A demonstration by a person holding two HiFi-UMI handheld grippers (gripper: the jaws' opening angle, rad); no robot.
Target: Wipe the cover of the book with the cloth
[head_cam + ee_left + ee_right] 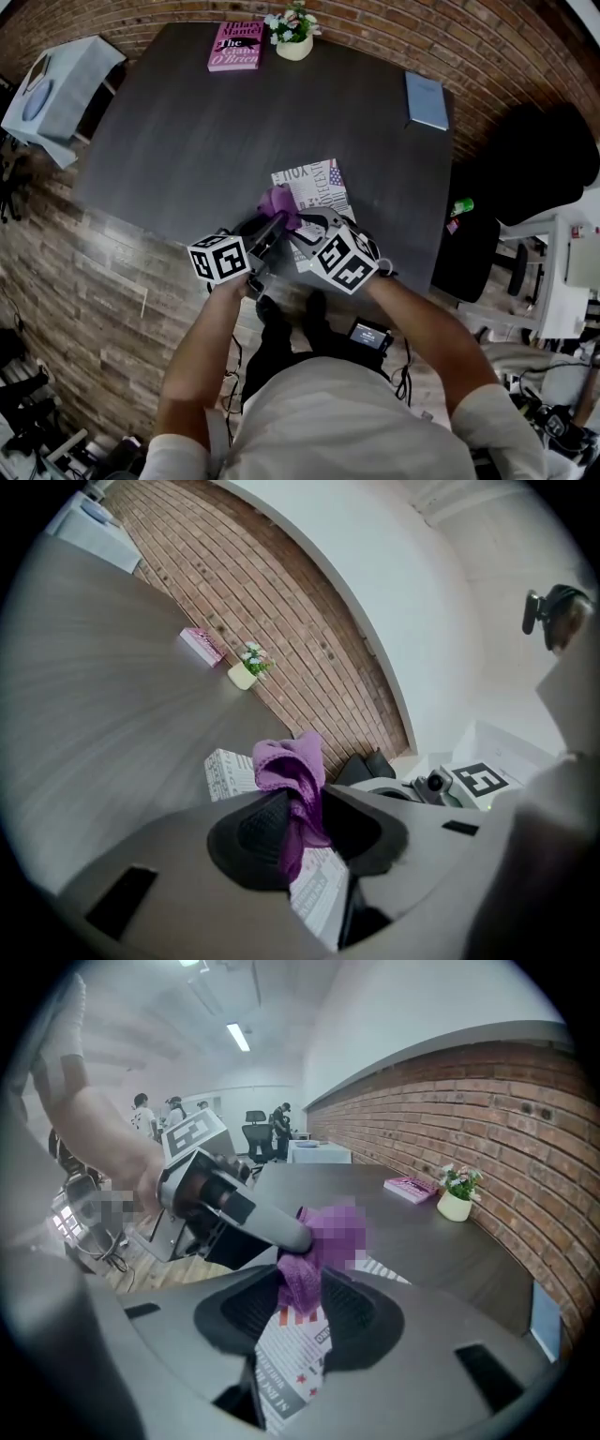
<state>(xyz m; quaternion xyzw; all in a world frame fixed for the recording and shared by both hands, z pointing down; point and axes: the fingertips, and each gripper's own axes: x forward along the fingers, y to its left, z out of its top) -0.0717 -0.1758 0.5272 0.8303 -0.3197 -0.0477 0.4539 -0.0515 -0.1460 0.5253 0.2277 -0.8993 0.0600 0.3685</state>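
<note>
– Dark desk [187, 141] against the brick wall is carrying the book [314, 187]. It is lying flat, cover up, near the edge closest to the person. Where is the cloth [279, 202] sitting?
– It is hanging bunched over the book, with both grippers meeting on it. The left gripper [302, 810] is clamping it, its fingers [255, 829] pressing on the fold. The right gripper [302, 1314] is standing with its fingers apart, and the cloth's lower end is dangling between them without being squeezed.
– So what is worrying you?
– Two things. If the right fingers are dragging on that dangling end while drawing away, they may be tugging the cloth out of the left grip, which is only pinching a narrow fold. And nothing is pinning the book, so a wadded cloth pushed across the cover may be shoving it toward the desk edge instead of wiping.
– Then the right gripper should be steadying the book?
– That is looking safer.
</note>
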